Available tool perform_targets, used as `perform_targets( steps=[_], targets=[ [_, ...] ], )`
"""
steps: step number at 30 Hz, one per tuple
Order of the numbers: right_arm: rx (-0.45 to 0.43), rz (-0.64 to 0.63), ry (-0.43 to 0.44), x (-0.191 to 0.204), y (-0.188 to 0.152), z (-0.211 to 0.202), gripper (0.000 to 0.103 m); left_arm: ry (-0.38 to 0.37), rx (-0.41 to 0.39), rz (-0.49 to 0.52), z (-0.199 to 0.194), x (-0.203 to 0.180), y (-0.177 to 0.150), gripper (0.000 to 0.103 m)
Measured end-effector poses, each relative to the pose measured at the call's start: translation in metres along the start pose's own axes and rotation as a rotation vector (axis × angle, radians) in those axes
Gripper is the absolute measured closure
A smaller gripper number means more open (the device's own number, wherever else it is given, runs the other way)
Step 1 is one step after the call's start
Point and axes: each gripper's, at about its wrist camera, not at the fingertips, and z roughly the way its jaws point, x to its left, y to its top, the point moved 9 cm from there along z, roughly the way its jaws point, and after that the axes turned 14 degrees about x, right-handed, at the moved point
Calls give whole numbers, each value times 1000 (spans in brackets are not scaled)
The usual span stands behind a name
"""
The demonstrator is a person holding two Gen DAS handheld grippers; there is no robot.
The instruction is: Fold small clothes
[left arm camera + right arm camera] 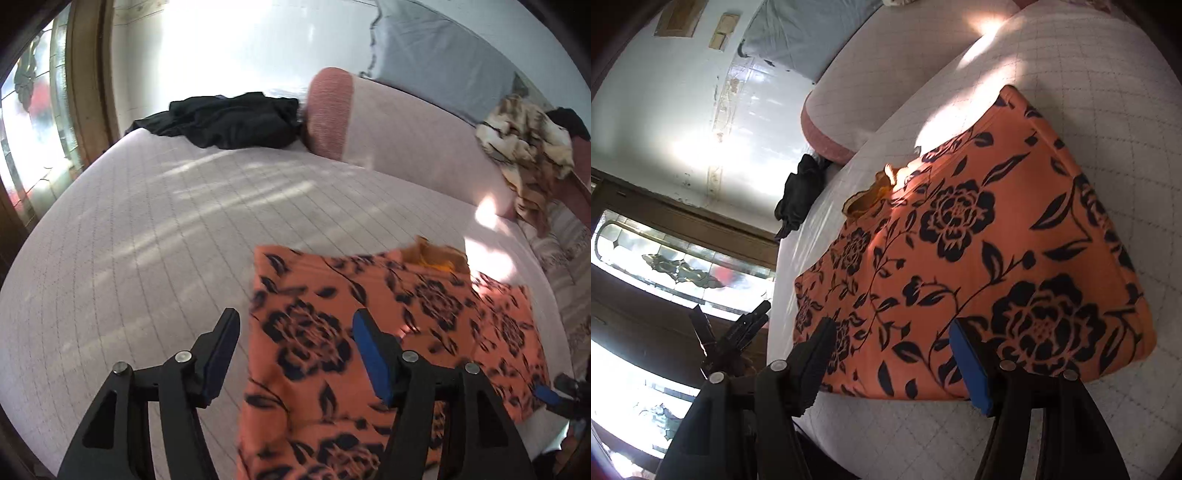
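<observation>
Quilted bed (129,240) bears one orange floral garment (960,258), two parted grippers.

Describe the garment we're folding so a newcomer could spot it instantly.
Start from the pale quilted bed, whose far end holds a rolled pink bolster and a black clothes heap. Nearer the camera lies the orange garment spread flat. It alone carries bold black roses and leaves.
</observation>
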Motion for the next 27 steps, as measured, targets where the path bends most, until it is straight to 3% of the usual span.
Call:
perform_targets(
  steps=[3,5,6,8,11,14,17,22,24,25,27],
  targets=[
    [-9,93,-54,-41,1,4,37,-39,57,19,18,-23,-37,31],
    [-35,251,61,-67,0,-6,43,24,161,29,47,-22,-62,31],
    [-49,271,71,-67,0,-13,42,40,187,33,54,-20,-71,32],
    [-70,197,-18,-55,1,-27,38,60,126,47,42,-23,-70,32],
    [-61,120,-23,-35,10,-37,35,26,81,45,22,-31,-62,32],
    [-66,101,-42,-30,38,-41,35,16,61,59,23,-34,-56,29],
    [-40,119,-14,-36,78,-32,35,54,158,39,53,-22,-67,29],
    [-51,196,-38,-77,161,-13,35,72,110,88,57,-26,-70,26],
    [-95,263,-61,-103,187,-11,35,69,105,94,58,-27,-70,25],
    [-109,288,-17,-107,194,-11,35,66,103,94,58,-27,-70,24],
    [-126,281,-13,-104,198,-15,35,63,103,97,58,-27,-69,24]
  ],
)
